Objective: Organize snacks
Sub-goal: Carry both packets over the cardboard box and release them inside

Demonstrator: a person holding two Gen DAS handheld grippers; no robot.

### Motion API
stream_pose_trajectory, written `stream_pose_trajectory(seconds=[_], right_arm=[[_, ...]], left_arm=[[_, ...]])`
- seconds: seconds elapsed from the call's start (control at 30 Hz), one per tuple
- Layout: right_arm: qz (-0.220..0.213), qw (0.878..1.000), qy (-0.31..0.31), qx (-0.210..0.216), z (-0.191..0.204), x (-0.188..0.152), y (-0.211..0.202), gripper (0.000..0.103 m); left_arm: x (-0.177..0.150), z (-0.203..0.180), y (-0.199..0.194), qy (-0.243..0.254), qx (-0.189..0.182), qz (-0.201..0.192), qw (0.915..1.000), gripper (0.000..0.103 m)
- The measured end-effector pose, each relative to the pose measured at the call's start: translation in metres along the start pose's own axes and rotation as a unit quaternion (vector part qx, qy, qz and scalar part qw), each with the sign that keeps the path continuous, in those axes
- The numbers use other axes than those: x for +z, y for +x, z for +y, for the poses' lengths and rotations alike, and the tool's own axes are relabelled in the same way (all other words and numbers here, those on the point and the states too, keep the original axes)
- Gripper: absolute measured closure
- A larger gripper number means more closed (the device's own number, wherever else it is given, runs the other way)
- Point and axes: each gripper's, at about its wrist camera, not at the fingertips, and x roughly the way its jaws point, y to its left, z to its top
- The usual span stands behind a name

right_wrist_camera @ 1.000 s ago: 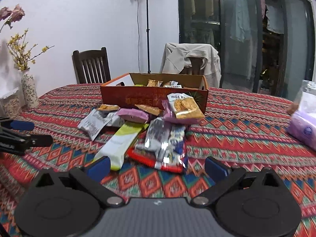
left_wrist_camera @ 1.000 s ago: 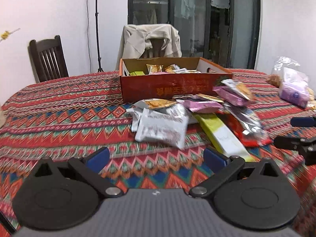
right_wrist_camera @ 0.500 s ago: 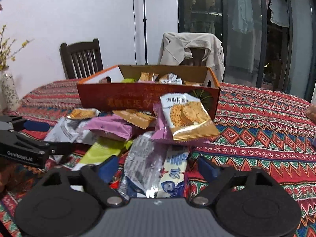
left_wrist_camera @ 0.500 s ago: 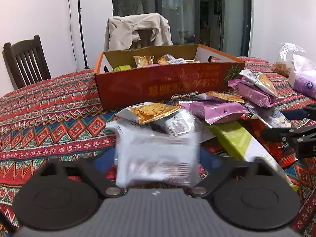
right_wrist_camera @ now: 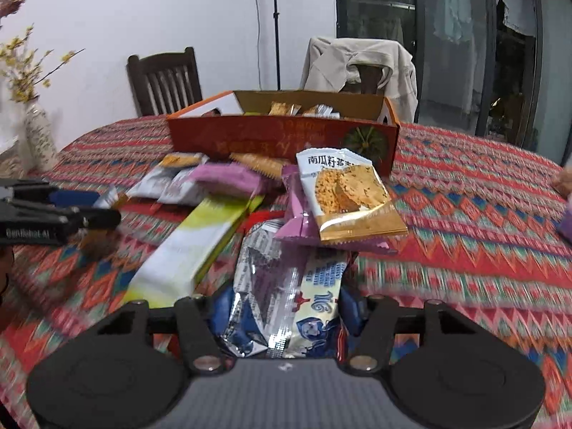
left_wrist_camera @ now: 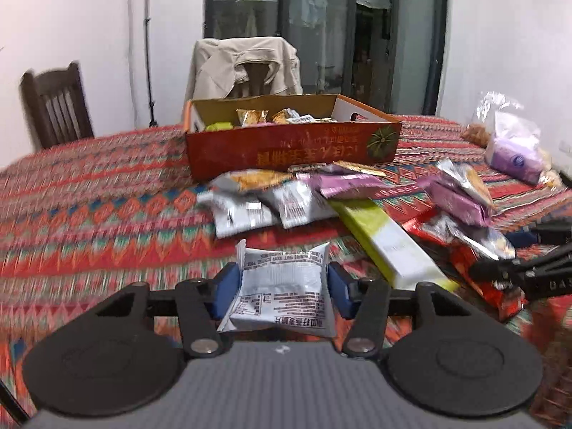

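A patterned red tablecloth [left_wrist_camera: 89,214] covers the table. Behind it, a dark wooden chair [right_wrist_camera: 164,80] stands against the white wall [right_wrist_camera: 143,10]; right of that chair, a jacket-draped chair [right_wrist_camera: 361,64] fronts dark glass doors [right_wrist_camera: 464,35].

Table [left_wrist_camera: 89,207] under red zigzag cloth – orange cardboard box [left_wrist_camera: 286,150] at centre, snack packets [left_wrist_camera: 271,207] heaped in front, long yellow-green box [left_wrist_camera: 386,243] among them, tissue pack [left_wrist_camera: 514,153] far right, vase [right_wrist_camera: 37,136] left.
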Motion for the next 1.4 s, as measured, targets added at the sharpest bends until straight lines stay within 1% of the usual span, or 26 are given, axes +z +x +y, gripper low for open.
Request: stream_pose_trajectory(seconds=[0.17,0.23,0.3,0.37,0.43,0.47,0.5,0.6,0.63,0.77,1.0,1.1,1.27,1.33,1.4], right_arm=[[0.007,0.997,0.051,0.052,0.0,-0.025,-0.047,0.045],[0.006,0.993,0.081,0.091,-0.002,-0.032,-0.059,0.045],[0.003,0.984,0.12,0.133,-0.006,-0.039,-0.066,0.046],[-0.006,0.972,0.163,0.17,-0.013,-0.043,-0.068,0.047],[-0.015,0.958,0.207,0.199,-0.021,-0.045,-0.065,0.047],[-0.021,0.953,0.219,0.207,-0.023,-0.044,-0.065,0.047],[-0.028,0.953,0.22,0.207,-0.022,-0.043,-0.065,0.047],[-0.048,0.963,0.192,0.183,-0.011,-0.035,-0.074,0.047],[-0.053,0.964,0.184,0.183,-0.008,-0.032,-0.077,0.047],[-0.065,0.968,0.163,0.181,-0.003,-0.027,-0.091,0.047],[-0.071,0.969,0.162,0.173,-0.005,-0.025,-0.1,0.047],[-0.081,0.968,0.158,0.177,-0.005,-0.021,-0.106,0.047],[-0.1,0.972,0.138,0.162,-0.01,-0.002,-0.111,0.047],[-0.107,0.974,0.127,0.153,-0.013,0.01,-0.111,0.047],[-0.115,0.976,0.118,0.143,-0.016,0.023,-0.109,0.047]], left_arm=[[-0.025,-0.003,-0.044,-0.061,-0.002,-0.004,0.9981,0.048],[-0.03,-0.004,-0.058,-0.075,-0.001,-0.011,0.9971,0.048],[-0.033,-0.005,-0.07,-0.084,0.005,-0.018,0.9963,0.048],[-0.034,-0.007,-0.081,-0.084,0.012,-0.024,0.9961,0.048],[-0.035,-0.011,-0.093,-0.078,0.02,-0.034,0.9962,0.048],[-0.034,-0.013,-0.099,-0.077,0.022,-0.039,0.996,0.048],[-0.034,-0.014,-0.105,-0.076,0.024,-0.046,0.9958,0.048],[-0.034,-0.016,-0.12,-0.078,0.029,-0.06,0.9947,0.048],[-0.034,-0.017,-0.123,-0.079,0.029,-0.063,0.9944,0.048],[-0.032,-0.018,-0.13,-0.079,0.031,-0.071,0.9938,0.048],[-0.026,-0.018,-0.129,-0.074,0.027,-0.073,0.9941,0.048],[-0.014,-0.016,-0.127,-0.065,0.024,-0.083,0.9942,0.048],[0.014,-0.015,-0.119,-0.036,0.016,-0.108,0.9934,0.048],[0.026,-0.016,-0.109,-0.02,0.019,-0.115,0.993,0.048],[0.035,-0.016,-0.096,-0.01,0.025,-0.112,0.9933,0.048]])
